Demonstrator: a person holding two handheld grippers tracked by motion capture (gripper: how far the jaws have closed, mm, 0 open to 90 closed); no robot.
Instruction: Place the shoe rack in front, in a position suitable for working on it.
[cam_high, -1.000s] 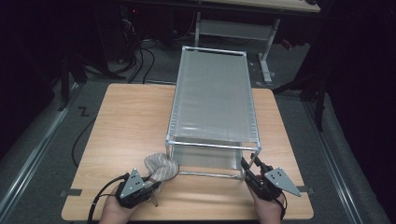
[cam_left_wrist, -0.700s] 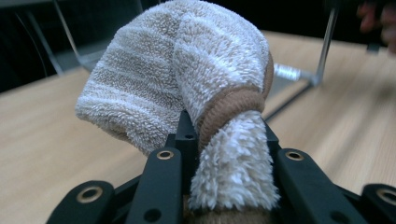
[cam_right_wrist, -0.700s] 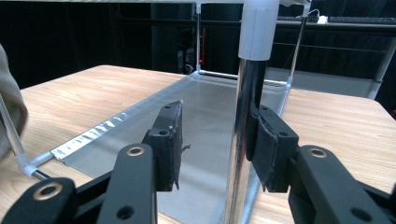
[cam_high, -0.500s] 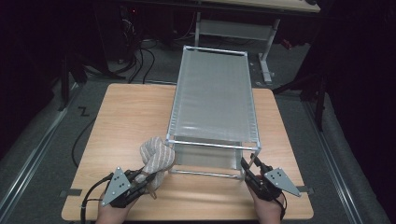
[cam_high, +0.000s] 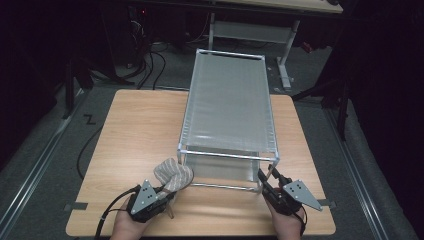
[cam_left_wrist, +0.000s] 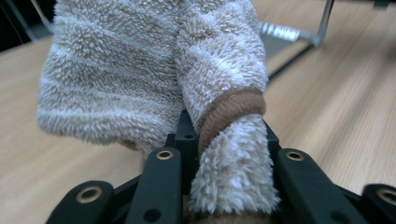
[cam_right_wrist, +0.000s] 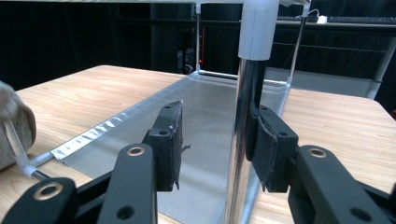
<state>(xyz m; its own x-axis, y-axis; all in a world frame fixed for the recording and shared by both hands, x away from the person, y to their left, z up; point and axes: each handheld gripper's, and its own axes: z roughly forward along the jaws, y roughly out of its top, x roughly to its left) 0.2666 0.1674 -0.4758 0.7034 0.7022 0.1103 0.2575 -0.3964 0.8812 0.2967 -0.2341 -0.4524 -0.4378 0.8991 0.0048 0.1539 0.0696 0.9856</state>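
Observation:
A fluffy beige sock (cam_high: 172, 175) with a brown band (cam_left_wrist: 231, 109) is bunched near the table's front left. My left gripper (cam_high: 167, 192) is shut on it, and both pads press its cuff (cam_left_wrist: 233, 177). My right gripper (cam_high: 267, 182) stands open at the front right post (cam_right_wrist: 245, 116) of a metal wire rack (cam_high: 227, 100). The post sits between the jaws, against the right pad (cam_right_wrist: 271, 140), with a gap to the left pad (cam_right_wrist: 168, 140). The sock (cam_right_wrist: 14, 126) also appears at the left edge of the right gripper view.
The rack's mesh lower shelf (cam_right_wrist: 205, 107) lies just above the wooden table (cam_high: 135, 130). Its upper shelf spans the table's middle and overhangs the far edge. Cables and desk legs (cam_high: 285, 60) stand on the dark floor beyond.
My left gripper swung left with the sock, then came back right toward the rack's front left corner. The right gripper kept still at the post.

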